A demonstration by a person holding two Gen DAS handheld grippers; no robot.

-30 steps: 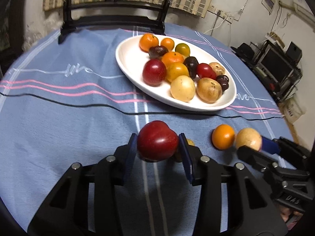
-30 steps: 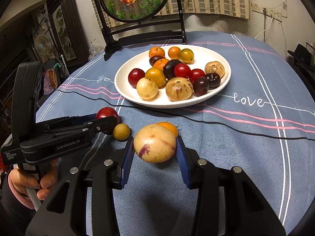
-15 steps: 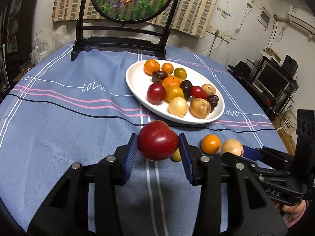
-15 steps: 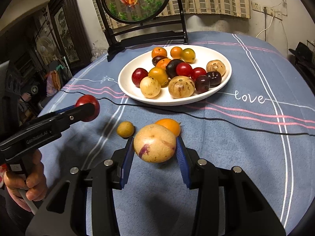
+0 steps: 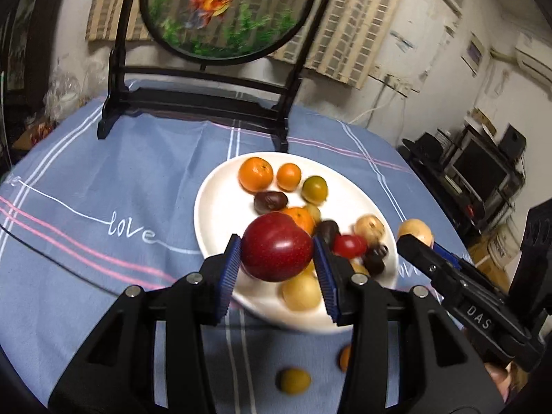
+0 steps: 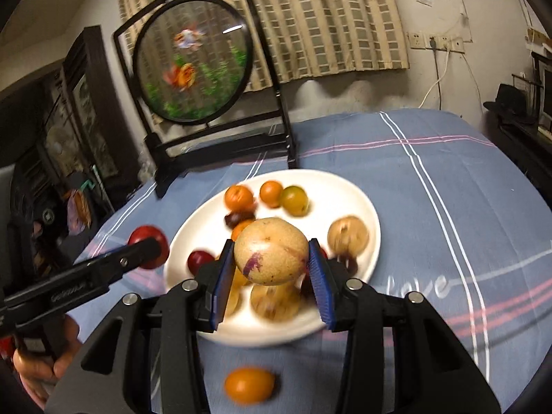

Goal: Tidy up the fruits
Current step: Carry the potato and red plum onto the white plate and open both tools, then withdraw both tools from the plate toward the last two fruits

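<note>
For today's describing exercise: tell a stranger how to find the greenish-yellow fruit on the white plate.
Start at the round goldfish screen standing at the back of the blue tablecloth; just in front lies the white plate. Along its far edge three fruits sit in a row, and the greenish-yellow fruit is the rightmost, beside two plain orange ones.

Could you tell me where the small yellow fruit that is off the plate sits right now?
In the left wrist view, the small yellow fruit lies on the blue tablecloth, low in the picture, nearer the camera than the white plate, with an orange fruit just right of it.
</note>
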